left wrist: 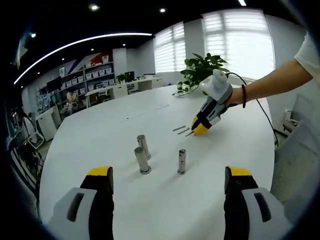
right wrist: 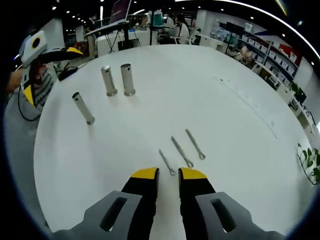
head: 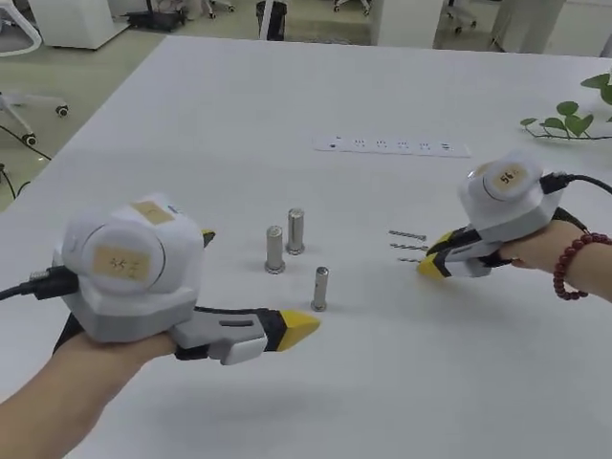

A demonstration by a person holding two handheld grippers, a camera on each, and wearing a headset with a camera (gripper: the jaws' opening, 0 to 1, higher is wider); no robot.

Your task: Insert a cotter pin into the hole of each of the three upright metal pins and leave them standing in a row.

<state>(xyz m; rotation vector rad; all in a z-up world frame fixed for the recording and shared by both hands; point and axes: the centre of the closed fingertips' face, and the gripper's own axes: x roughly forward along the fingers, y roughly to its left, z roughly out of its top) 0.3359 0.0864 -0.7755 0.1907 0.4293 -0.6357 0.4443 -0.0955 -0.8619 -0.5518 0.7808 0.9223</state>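
My right gripper (right wrist: 169, 175) sits low over the table (head: 402, 373) on the right side. Its jaws are drawn almost together with only a narrow gap, and nothing is in them. Just beyond its tips lie the three cotters (right wrist: 182, 151), flat, side by side and close to each other. The three pins (head: 274, 251) stand upright mid-table, well apart from the cotters. Two are near each other on the far side and one is nearer me, so they don't form a straight row yet. None has a cotter in it. My left gripper (head: 252, 280) waits on the left, jaws spread wide and empty, pointing at the pins.

My first worry is the pickup. The cotters are thin and lie flat, so I expect the jaws could skid off the nearest one, or nudge it into its neighbours and scatter them.

The second is the pins. They are tall on small bases, so a brush from my wide left jaws while steadying one could topple it or knock it into the pin beside it.

The third is the holes. I cannot tell which way they face, so a cotter pushed in off-line would likely tip the pin rather than go through.
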